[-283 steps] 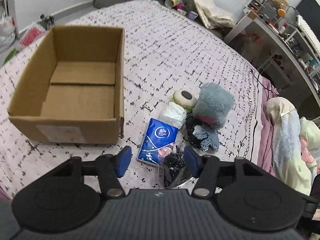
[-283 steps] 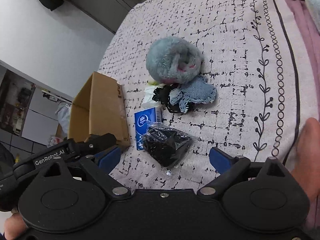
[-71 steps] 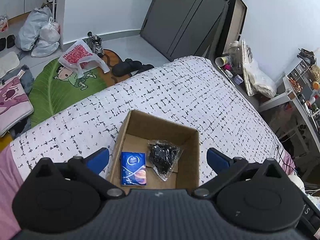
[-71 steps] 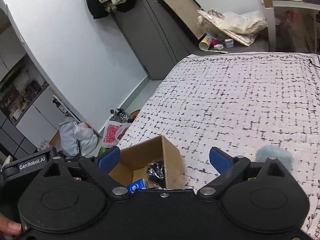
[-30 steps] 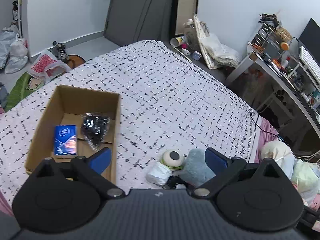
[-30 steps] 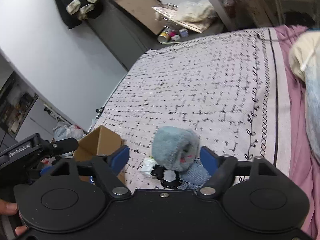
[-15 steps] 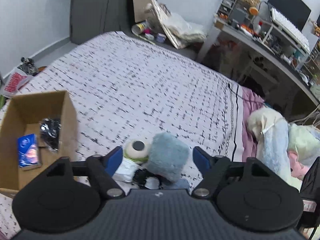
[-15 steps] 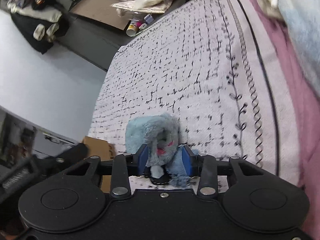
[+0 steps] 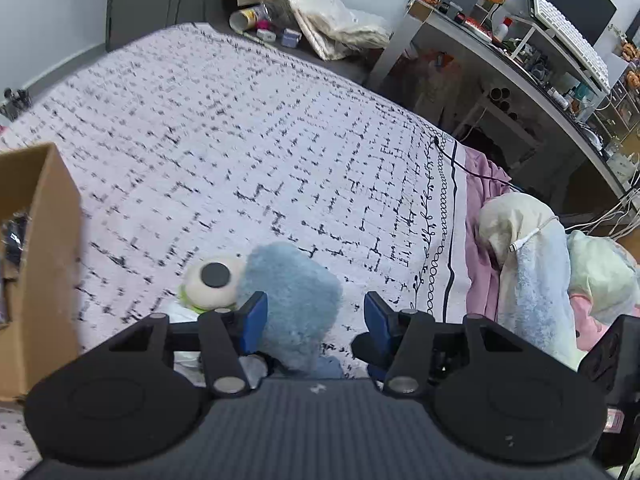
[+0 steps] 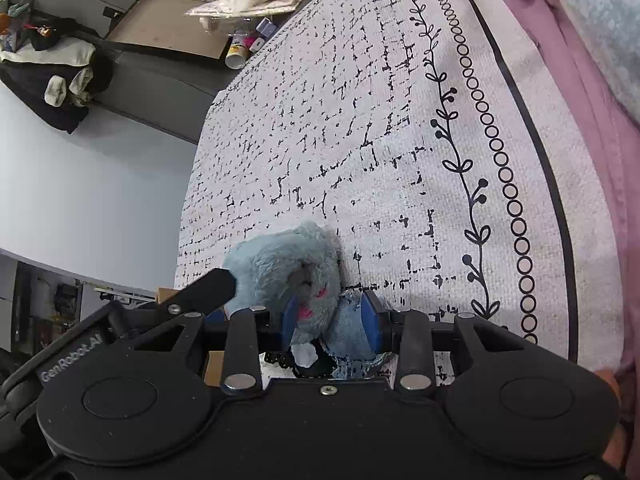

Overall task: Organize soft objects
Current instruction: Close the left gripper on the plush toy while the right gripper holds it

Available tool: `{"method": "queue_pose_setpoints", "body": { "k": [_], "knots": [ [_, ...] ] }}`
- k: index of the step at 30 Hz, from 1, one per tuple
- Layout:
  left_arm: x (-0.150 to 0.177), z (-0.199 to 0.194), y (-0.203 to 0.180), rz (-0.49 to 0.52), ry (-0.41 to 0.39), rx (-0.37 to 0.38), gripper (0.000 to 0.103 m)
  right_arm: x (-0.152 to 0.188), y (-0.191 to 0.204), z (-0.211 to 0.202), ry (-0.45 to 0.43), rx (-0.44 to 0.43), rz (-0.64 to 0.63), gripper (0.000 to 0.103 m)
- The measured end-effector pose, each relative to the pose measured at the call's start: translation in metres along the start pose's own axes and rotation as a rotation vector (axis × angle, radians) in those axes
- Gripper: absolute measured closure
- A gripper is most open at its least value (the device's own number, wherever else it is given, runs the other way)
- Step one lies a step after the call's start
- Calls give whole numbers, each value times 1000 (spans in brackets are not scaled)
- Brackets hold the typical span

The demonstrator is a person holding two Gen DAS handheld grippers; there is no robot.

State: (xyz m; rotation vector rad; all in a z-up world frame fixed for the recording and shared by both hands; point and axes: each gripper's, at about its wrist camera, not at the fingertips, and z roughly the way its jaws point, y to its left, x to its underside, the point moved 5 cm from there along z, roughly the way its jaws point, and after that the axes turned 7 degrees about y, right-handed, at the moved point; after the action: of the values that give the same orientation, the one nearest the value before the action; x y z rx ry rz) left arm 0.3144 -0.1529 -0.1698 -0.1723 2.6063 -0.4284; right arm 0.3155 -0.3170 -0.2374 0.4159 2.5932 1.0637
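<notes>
A fluffy blue plush (image 9: 294, 300) lies on the bedspread beside a cream round toy with a dark eye (image 9: 210, 280) and a white packet (image 9: 184, 316). My left gripper (image 9: 314, 320) is open, its left finger against the plush. In the right wrist view the blue plush (image 10: 280, 272) sits just ahead, with a denim fabric piece (image 10: 348, 340) and a black item (image 10: 308, 364) below it. My right gripper (image 10: 330, 324) has its jaws narrowed around the denim piece and the plush's lower edge.
A cardboard box (image 9: 40, 240) with a black bag inside stands at the left. Pink bedding and a pile of clothes (image 9: 536, 272) lie at the right. A desk (image 9: 520, 60) with clutter stands beyond the bed. The bedspread (image 10: 380, 140) stretches ahead.
Both grippers have come down from the box to the pile of soft things. My right gripper's jaws have narrowed around the denim piece. My left gripper's jaws have narrowed somewhat.
</notes>
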Motion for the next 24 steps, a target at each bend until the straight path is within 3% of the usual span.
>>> {"method": "queue_pose_setpoints", "body": {
  "k": [13,24],
  "knots": [
    [-8,25,21,46,2,-112,46,-8,3,20,15,-15,11,67],
    [-10,24,54,-104,6,-46,63,-10,18,42,33,-56,-6,67]
  ]
}}
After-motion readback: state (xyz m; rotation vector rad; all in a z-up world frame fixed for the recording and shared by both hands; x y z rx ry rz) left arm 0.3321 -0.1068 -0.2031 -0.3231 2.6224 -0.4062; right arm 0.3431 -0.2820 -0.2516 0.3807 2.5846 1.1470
